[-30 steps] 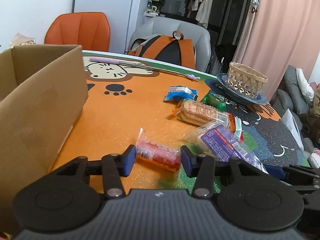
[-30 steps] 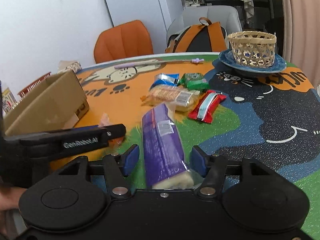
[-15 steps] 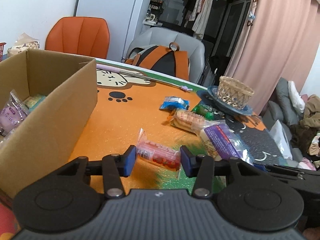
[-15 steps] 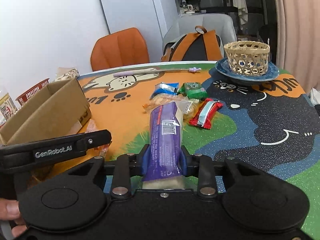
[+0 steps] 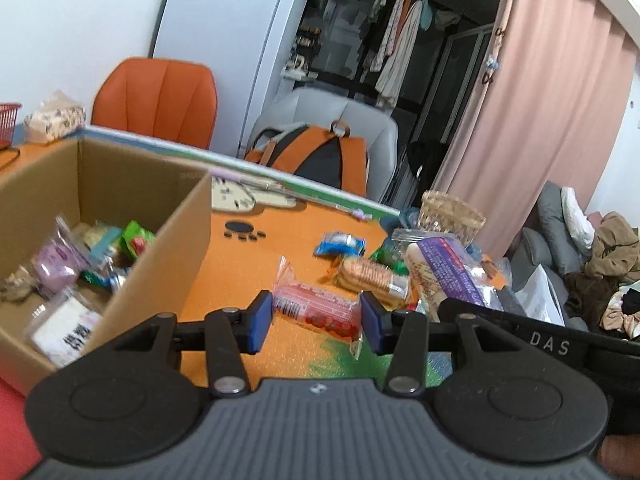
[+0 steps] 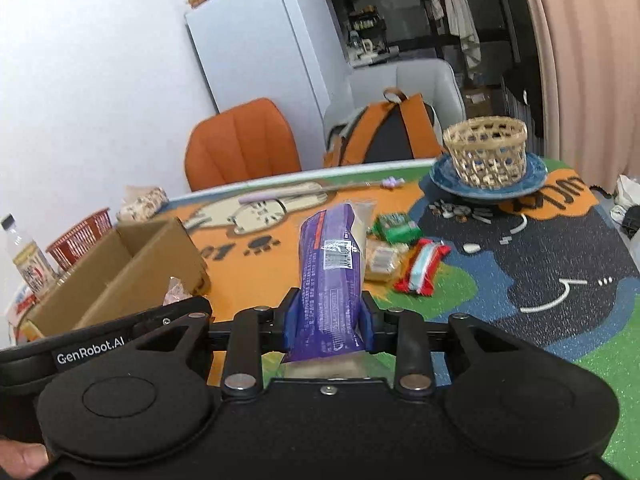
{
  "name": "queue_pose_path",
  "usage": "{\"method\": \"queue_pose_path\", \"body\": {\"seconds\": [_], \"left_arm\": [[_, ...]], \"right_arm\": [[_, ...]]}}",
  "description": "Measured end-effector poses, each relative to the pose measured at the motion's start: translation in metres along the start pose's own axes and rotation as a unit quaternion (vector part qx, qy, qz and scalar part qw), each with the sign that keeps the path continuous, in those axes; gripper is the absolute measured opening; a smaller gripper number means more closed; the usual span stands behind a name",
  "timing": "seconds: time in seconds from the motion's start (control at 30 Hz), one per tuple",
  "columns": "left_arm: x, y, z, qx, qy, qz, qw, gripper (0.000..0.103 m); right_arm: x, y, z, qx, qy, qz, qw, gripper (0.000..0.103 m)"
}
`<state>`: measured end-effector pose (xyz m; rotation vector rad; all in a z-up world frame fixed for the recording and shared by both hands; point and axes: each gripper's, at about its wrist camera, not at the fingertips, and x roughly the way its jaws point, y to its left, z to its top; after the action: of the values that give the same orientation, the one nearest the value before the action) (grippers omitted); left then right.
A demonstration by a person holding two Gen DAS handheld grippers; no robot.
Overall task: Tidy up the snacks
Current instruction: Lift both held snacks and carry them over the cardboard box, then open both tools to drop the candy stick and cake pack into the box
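Both grippers have risen: our right gripper [image 6: 327, 322] has just closed on the purple packet [image 6: 330, 276], our left gripper [image 5: 316, 316] clamps the red snack packet [image 5: 316, 309]. We carry each level over the cardboard box [image 5: 160, 240] wall before releasing

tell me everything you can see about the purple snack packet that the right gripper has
The purple snack packet is a long, glossy plastic wrapper, purple on top with small print and a white barcode label, and a pale filling showing along its right edge and through the clear near end. The right gripper has just closed on it: the blue pads pinch its near end from both sides. It sticks out forward, raised above the table mat, touching nothing else. In the left wrist view it hangs in front of the wicker basket.
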<state>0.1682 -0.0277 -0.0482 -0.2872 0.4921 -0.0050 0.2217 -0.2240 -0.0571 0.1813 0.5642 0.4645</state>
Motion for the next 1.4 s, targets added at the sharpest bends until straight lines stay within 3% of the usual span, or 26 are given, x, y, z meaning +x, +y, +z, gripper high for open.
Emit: {"method": "queue_pose_path", "body": {"seconds": [0.33,0.77,1.4], "left_arm": [[-0.024,0.012,0.015,-0.011,-0.033,0.012,0.9993,0.046],[-0.047,0.062,0.037,-0.043,-0.067,0.052,0.9954,0.046],[-0.064,0.138,0.042,-0.106,-0.083,0.129,0.9825,0.05]], "right_arm": [[-0.002,0.023,0.01,-0.01,-0.013,0.028,0.999,0.031],[0.014,0.073,0.021,-0.033,-0.018,0.065,0.997,0.031],[0.033,0.137,0.029,-0.066,-0.016,0.098,0.993,0.031]]}}
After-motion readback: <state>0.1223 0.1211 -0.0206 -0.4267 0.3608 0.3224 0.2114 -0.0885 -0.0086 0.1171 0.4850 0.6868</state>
